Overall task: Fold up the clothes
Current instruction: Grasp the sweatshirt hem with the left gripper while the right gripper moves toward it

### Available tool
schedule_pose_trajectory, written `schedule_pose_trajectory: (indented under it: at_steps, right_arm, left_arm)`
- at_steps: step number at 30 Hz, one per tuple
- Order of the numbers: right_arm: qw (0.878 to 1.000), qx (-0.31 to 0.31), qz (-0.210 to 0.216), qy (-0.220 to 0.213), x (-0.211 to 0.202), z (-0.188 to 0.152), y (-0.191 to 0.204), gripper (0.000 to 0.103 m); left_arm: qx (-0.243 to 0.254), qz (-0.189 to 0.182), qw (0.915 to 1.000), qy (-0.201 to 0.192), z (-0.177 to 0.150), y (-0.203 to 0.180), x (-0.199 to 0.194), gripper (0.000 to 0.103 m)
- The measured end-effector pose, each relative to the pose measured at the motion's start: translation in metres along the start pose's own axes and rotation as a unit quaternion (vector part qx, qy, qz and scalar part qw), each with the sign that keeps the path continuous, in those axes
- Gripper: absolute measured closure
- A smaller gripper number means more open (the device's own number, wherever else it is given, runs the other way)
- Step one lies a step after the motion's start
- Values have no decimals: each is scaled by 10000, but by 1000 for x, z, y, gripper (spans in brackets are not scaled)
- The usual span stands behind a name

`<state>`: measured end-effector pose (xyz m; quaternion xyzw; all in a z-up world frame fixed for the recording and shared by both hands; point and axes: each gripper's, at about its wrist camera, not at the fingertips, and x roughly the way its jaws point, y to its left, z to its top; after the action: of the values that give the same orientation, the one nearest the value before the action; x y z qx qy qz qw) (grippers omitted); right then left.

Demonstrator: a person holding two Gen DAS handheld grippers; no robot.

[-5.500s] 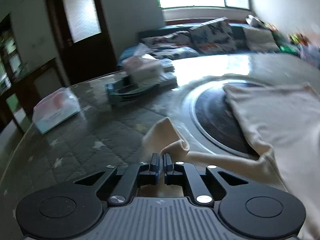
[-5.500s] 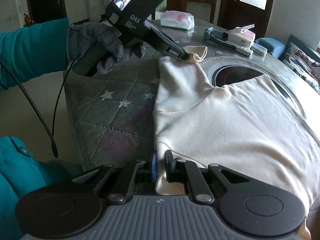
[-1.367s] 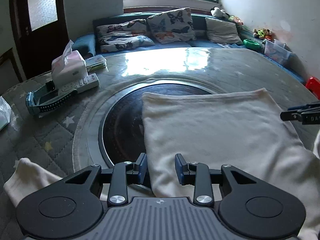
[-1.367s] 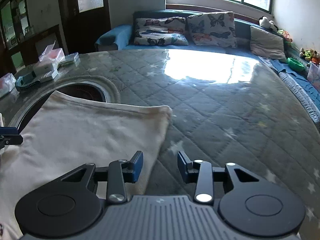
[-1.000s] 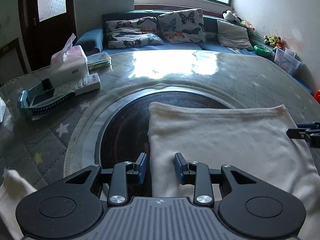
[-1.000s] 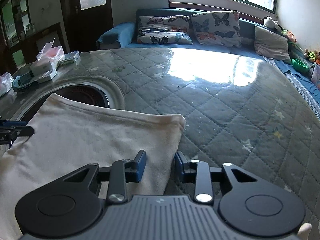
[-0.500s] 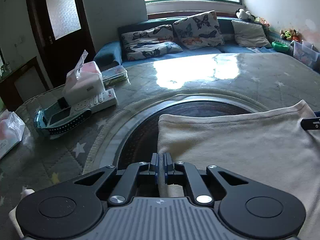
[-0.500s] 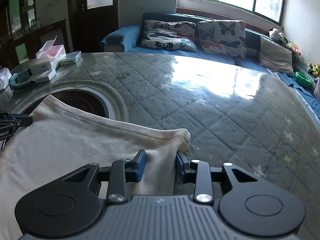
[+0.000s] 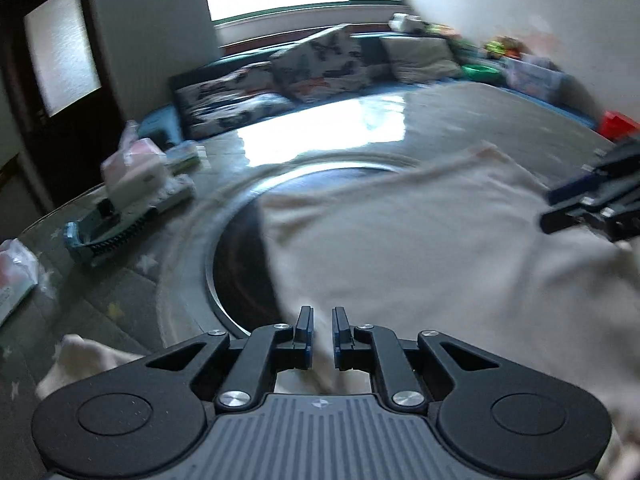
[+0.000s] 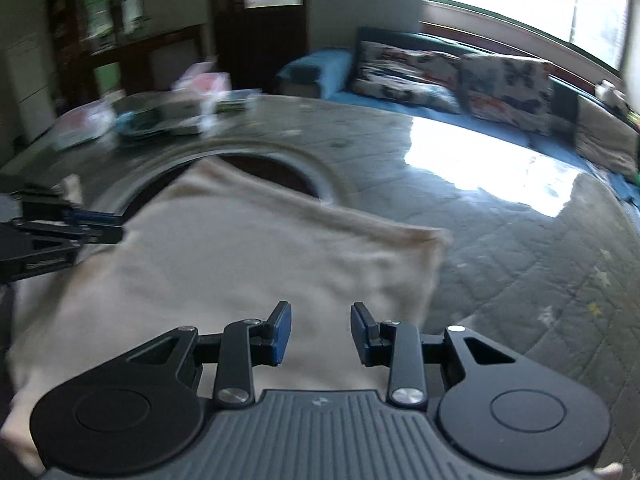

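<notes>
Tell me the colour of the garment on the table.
The garment is plain cream, with no print. The right wrist view shows it best.

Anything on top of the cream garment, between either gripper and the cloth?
Nothing visible. The left gripper and right gripper both sit open right over the cream garment, bare between them. The tissue box sits apart on the table.

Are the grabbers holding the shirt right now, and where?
No. The left gripper and right gripper both stand open over the cream garment. Cloth lies between the left jaws, unpinched.
</notes>
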<state>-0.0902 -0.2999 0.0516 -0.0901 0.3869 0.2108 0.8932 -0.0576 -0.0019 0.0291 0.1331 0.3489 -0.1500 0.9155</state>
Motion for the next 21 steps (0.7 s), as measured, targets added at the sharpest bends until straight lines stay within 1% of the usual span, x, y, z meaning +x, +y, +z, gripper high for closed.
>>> schedule_pose_trajectory:
  at_steps: [2, 5, 10, 12, 14, 17, 21]
  right_arm:
    - [9996, -151, 232, 28, -10, -8, 15, 71]
    - [9981, -371, 494, 73, -21, -21, 36, 71]
    - [9931, -812, 817, 197, -37, -44, 70, 71]
    - [9910, -970, 893, 246, -40, -51, 80, 71]
    - [9893, -1103, 916, 284, -42, -58, 86, 71]
    - [9876, -1239, 916, 290, -46, -65, 91, 71]
    - [9852, -1448, 875, 277, -54, -76, 96, 71]
  left_arm:
    - [248, -161, 9995, -76, -11, -13, -15, 92]
    - [480, -487, 9975, -188, -24, -29, -33, 92]
    - [985, -791, 9913, -361, -44, -51, -50, 91]
    - [1099, -986, 9884, -343, -52, -57, -52, 91]
    - [1204, -1055, 9862, -416, -58, -61, -56, 93]
    - [1145, -1223, 9850, -418, -64, -65, -61, 96]
    - [1130, -1237, 9848, -451, -72, -72, -66, 97]
